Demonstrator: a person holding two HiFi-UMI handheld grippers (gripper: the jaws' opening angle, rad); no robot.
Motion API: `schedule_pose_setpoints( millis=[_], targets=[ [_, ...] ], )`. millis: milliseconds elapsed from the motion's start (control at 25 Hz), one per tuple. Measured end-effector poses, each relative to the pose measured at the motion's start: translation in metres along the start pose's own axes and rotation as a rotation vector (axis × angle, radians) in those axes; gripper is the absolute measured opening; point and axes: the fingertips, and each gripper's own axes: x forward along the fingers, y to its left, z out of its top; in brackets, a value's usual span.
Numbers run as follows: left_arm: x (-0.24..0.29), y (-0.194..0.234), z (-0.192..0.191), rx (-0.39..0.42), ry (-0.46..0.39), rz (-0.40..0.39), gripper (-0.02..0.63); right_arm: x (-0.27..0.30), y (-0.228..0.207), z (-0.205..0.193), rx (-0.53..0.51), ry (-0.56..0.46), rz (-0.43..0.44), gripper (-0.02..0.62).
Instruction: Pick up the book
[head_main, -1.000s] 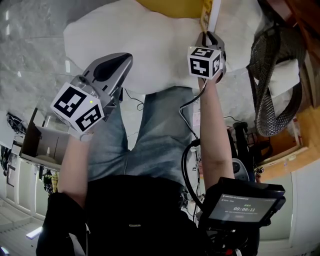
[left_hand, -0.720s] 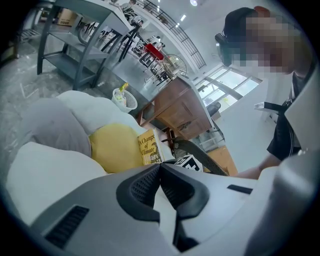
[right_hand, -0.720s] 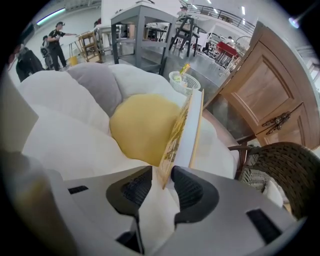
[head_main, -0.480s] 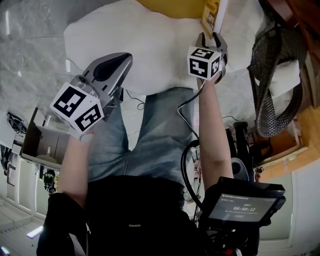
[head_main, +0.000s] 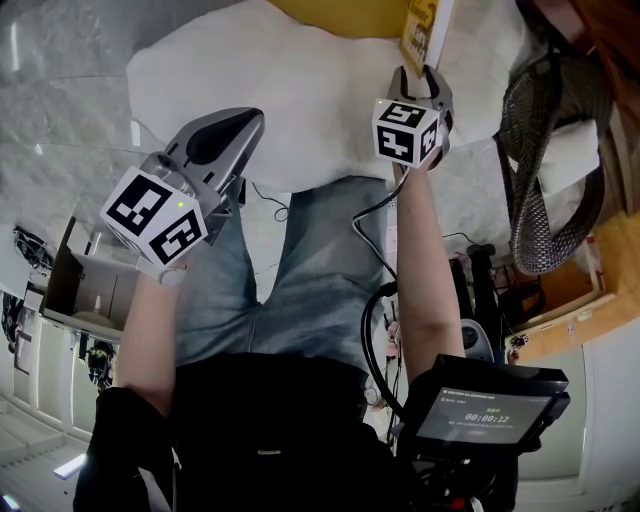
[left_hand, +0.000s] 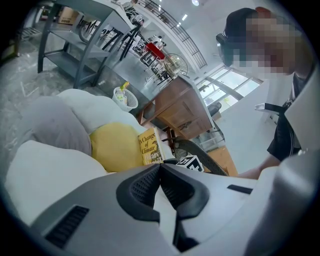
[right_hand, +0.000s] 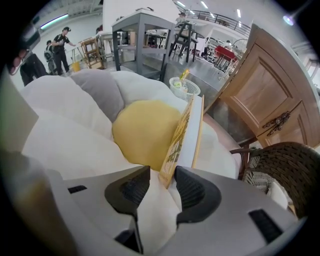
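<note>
Right gripper view: had just parted right gripper (right_hand: 161, 176) around near corner of book (right_hand: 186, 135), upright against cushion (right_hand: 142, 131) at far right, grasp pending; held left gripper (left_hand: 160, 169) clenched, empty; likely needed squeezing, then lifting.

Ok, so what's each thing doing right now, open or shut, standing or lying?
Book: closed, standing on edge.
Left gripper: shut, empty.
Right gripper: open, jaws just opened, book's corner between them, not squeezed.
Screen: on.
</note>
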Motion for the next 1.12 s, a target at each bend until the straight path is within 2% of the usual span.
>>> schedule_pose_setpoints(
  millis=[80,160,200,280,400,480,680,1120],
  targets=[
    [0.000,0.001,0.001,-0.001,-0.001,0.000,0.014,-0.003,0.001,0.006,-0.014,-0.031,0.001,0.158],
    [-0.001,0.002,0.001,-0.003,-0.002,0.001,0.014,-0.011,-0.005,0.020,-0.007,-0.104,-0.023,0.160],
    [-0.002,0.002,0.001,-0.003,-0.002,0.002,0.014,-0.014,-0.012,0.027,0.022,-0.138,-0.033,0.177],
    [-0.003,0.002,0.001,-0.004,-0.001,0.003,0.014,-0.014,-0.028,0.034,0.133,-0.167,-0.024,0.253],
    [-0.002,0.002,0.000,-0.007,-0.002,0.001,0.014,0.007,-0.046,0.025,0.302,-0.110,0.040,0.336],
    [0.001,0.003,0.001,-0.012,-0.002,0.000,0.014,0.023,-0.045,0.019,0.343,-0.062,0.097,0.347],
    [0.001,0.003,0.002,-0.012,0.004,0.001,0.014,0.044,-0.031,0.011,0.325,0.012,0.168,0.348],
    [0.002,0.002,0.004,-0.014,0.015,0.006,0.014,0.068,-0.025,0.006,0.339,0.103,0.219,0.348]
  ],
)
